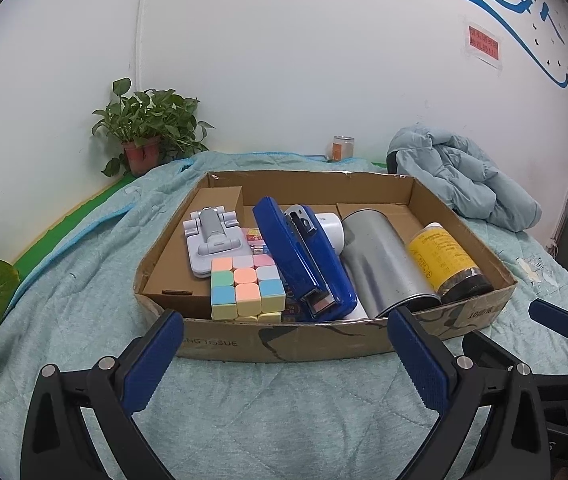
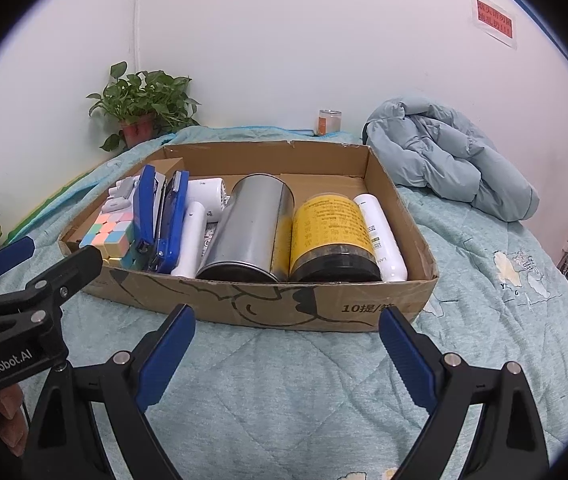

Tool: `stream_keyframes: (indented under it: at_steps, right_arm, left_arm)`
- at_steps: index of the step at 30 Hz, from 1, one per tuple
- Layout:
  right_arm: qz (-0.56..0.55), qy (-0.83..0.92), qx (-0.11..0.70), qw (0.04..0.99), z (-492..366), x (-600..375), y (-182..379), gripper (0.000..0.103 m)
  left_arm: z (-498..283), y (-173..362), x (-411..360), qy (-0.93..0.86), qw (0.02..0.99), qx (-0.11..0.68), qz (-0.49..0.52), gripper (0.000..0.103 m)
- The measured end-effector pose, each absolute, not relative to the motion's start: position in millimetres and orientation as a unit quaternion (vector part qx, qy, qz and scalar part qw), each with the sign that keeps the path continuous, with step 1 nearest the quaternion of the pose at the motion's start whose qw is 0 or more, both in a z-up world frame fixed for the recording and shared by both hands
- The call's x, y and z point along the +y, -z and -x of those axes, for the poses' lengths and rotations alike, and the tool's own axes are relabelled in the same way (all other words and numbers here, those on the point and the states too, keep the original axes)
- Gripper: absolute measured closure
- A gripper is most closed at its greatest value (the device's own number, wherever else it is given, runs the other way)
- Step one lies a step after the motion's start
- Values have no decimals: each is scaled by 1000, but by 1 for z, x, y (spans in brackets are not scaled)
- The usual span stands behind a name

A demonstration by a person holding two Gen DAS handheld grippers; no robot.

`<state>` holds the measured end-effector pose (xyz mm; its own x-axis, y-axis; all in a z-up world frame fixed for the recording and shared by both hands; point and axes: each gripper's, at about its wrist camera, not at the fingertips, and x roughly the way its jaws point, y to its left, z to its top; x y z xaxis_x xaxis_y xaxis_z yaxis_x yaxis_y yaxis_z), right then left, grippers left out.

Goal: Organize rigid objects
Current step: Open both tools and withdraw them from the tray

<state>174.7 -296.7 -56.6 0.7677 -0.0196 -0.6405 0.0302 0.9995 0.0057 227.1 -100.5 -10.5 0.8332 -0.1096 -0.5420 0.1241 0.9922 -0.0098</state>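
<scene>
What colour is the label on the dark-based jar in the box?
Yellow with dark print on the jar; clearest in the right wrist view.

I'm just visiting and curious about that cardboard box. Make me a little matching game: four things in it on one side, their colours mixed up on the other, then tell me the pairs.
Things:
1. stapler
2. puzzle cube
3. tin can
4. jar label

Colours:
A. bare silver metal
B. yellow with dark print
C. dark blue
D. pastel squares of pink, green, blue, yellow and orange

Pairs: 1-C, 2-D, 3-A, 4-B. All four lie inside the cardboard box on the quilt.
</scene>
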Motion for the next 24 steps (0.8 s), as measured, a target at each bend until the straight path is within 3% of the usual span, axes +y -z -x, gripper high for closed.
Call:
stream_keyframes:
  at_steps: [24]
  right_arm:
    - [-1,11,349,937,-181,-301,64,10]
  left_arm:
    - [-242,20,-102,65,952,299,-19,0]
